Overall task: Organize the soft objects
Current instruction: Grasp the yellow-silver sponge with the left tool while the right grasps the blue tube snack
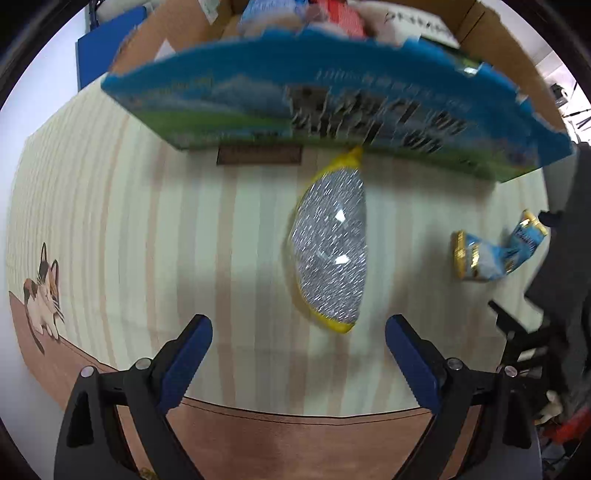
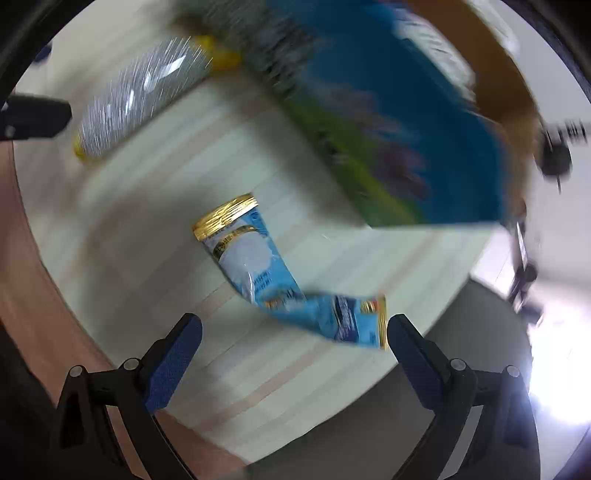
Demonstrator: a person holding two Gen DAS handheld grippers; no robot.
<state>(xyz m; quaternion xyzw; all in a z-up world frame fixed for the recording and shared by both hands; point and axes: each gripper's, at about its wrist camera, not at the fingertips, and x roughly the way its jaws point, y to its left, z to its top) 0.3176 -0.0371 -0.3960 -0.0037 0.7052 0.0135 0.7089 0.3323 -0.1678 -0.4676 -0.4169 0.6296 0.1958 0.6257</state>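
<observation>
A silver glittery pouch with a yellow rim (image 1: pixel 330 247) lies on the striped table, just beyond my open, empty left gripper (image 1: pixel 298 338). It also shows in the right wrist view (image 2: pixel 136 99) at the far left. A light-blue soft packet with gold ends (image 2: pixel 266 273) lies bent on the table just ahead of my open, empty right gripper (image 2: pixel 294 334); its near end sits close to the right finger. The packet shows at the right in the left wrist view (image 1: pixel 491 254). A blue printed cardboard box (image 1: pixel 332 107) stands behind, with soft items inside it (image 1: pixel 325 18).
The box also fills the upper right of the right wrist view (image 2: pixel 388 122). The table cloth has a cat print (image 1: pixel 42 295) at the left. The table edge (image 2: pixel 424 354) runs close on the right, with grey floor beyond. Dark equipment (image 1: pixel 554 295) stands at the right.
</observation>
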